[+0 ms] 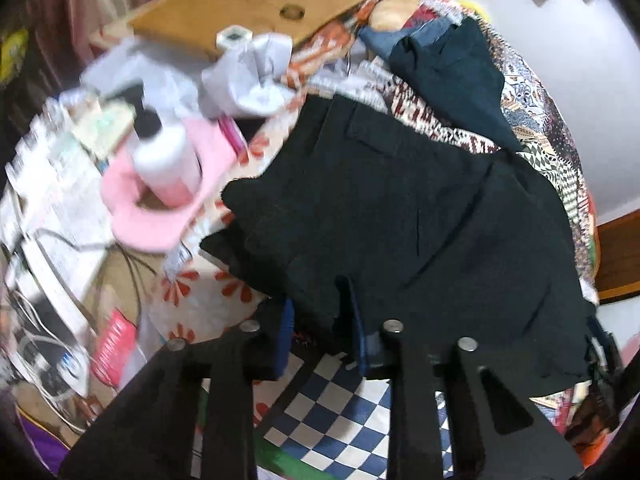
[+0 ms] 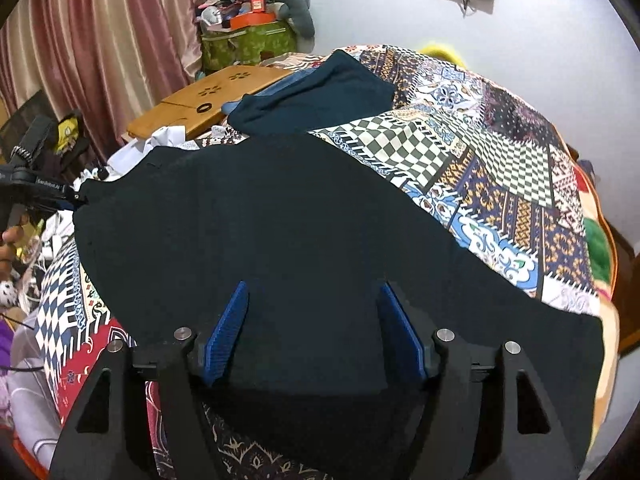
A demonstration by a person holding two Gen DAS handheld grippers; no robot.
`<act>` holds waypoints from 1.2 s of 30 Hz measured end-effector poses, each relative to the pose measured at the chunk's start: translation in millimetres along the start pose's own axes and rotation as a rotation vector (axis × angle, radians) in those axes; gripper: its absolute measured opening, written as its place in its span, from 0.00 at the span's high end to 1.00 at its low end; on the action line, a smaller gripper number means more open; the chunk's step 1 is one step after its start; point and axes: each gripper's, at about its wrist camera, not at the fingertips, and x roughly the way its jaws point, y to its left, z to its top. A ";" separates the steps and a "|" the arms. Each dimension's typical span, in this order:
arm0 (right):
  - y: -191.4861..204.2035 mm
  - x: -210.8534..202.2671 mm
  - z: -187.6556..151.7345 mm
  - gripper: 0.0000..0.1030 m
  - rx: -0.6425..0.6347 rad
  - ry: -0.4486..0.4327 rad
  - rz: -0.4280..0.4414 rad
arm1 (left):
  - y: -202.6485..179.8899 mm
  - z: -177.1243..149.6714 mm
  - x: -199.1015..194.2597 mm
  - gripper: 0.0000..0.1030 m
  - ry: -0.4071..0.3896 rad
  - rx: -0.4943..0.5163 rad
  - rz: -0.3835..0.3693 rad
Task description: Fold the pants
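The dark pants (image 2: pixel 280 240) lie spread across the patchwork bedspread (image 2: pixel 500 168) on the bed. The right gripper (image 2: pixel 314 320) hangs over them with its blue fingers (image 2: pixel 230 330) wide apart. The left gripper (image 1: pixel 320 320) pinches a raised edge of the pants, beside a pink cloth (image 1: pixel 160 216)

The only writing that can be made out is a small white line on the black device (image 2: pixel 38 184) at the left edge of the right wrist view, just left of the dark pants (image 2: pixel 280 248); it seems to read "GenRobot.AI", though the letters are tiny. Print on the papers (image 1: pixel 60 184) and the pink packet (image 1: pixel 114 346) left of the pants is too blurred to read.
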 end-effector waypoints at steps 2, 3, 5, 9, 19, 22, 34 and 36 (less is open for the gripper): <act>-3.5 0.4 -1.5 0.36 0.031 0.007 0.021 | -9.6 -2.8 -13.2 0.82 -0.076 0.053 0.054; -4.3 0.7 -2.8 0.36 0.046 0.011 0.030 | -11.6 -3.3 -17.8 0.82 -0.101 0.072 0.067; -7.3 0.7 -3.9 0.34 0.074 0.021 0.046 | -17.7 -6.9 -27.9 0.82 -0.168 0.127 0.108; -6.6 -1.8 4.4 0.34 0.078 0.064 0.044 | -14.1 -13.4 -10.9 0.82 -0.145 0.154 0.131; 26.3 14.8 78.0 0.33 -0.001 -0.021 0.058 | 1.9 -24.5 10.0 0.64 -0.092 0.149 0.090; 30.2 44.8 91.5 0.33 0.051 0.003 0.108 | 8.2 -26.9 -2.8 0.43 -0.131 0.158 0.145; 38.5 37.1 43.1 0.31 0.051 0.102 0.188 | 1.9 -2.3 -33.4 0.30 -0.198 0.213 0.170; 35.4 22.2 30.3 0.30 0.041 0.080 0.193 | -15.0 2.8 -33.7 0.29 -0.203 0.242 0.146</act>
